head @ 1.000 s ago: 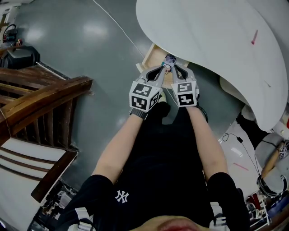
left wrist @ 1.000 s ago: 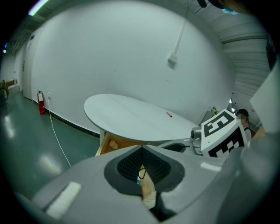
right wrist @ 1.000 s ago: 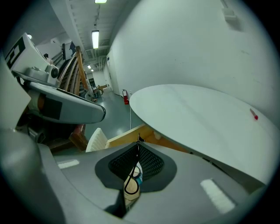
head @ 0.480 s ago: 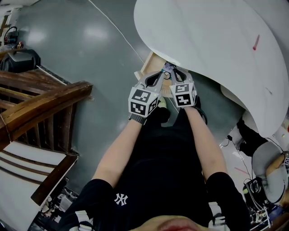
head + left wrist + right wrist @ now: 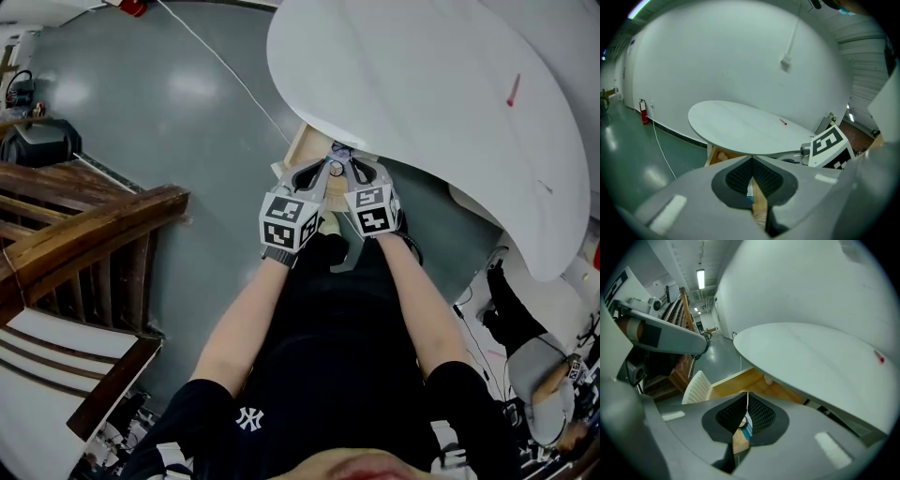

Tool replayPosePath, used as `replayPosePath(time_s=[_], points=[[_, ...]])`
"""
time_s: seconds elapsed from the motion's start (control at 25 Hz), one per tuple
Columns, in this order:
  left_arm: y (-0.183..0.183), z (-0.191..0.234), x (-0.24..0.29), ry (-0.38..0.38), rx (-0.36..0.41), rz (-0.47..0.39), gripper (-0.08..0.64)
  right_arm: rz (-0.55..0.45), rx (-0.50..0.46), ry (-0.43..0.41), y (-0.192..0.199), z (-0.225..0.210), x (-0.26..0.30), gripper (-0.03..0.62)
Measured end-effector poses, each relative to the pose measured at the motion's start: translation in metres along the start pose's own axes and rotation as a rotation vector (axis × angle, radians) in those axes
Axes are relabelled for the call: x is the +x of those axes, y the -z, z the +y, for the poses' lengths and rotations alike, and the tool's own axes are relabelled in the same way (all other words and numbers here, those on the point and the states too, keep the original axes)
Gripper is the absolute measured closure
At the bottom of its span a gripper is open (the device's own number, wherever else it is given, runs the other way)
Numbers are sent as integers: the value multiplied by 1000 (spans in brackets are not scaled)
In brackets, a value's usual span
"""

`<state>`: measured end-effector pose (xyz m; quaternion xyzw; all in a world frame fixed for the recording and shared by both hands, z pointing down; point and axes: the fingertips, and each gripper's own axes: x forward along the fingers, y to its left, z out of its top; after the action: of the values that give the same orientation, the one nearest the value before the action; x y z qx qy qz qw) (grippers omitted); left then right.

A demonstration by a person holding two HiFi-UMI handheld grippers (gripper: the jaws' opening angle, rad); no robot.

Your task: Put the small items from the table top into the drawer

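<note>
Both grippers meet at the front of the open wooden drawer under the white oval table. A small thin packet with blue and white print hangs between their tips. My left gripper is shut on one edge of the packet, and my right gripper is shut on the other edge of the packet. The left gripper and the right gripper both look over the drawer's wooden rim. A red pen lies far off on the table top.
A dark wooden stair rail stands to the left over the grey floor. A white cable runs across the floor towards the table. The person's legs and feet are right below the grippers. Clutter and another person's arm sit at the lower right.
Both grippers stay together at the drawer's front with the packet between them. The head view has shifted slightly, so the table sits a little more to the left.
</note>
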<state>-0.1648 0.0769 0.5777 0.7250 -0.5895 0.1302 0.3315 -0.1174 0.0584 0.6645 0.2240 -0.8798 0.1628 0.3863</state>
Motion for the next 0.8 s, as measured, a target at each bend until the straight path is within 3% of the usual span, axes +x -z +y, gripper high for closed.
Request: replayPosePath(time_s=[0.36, 0.8], points=[[-26, -33, -22, 57, 31, -19, 560, -65, 25, 33, -24, 10, -65, 568], [-69, -85, -37, 148, 65, -46, 560, -171, 87, 110, -62, -8, -141, 568]])
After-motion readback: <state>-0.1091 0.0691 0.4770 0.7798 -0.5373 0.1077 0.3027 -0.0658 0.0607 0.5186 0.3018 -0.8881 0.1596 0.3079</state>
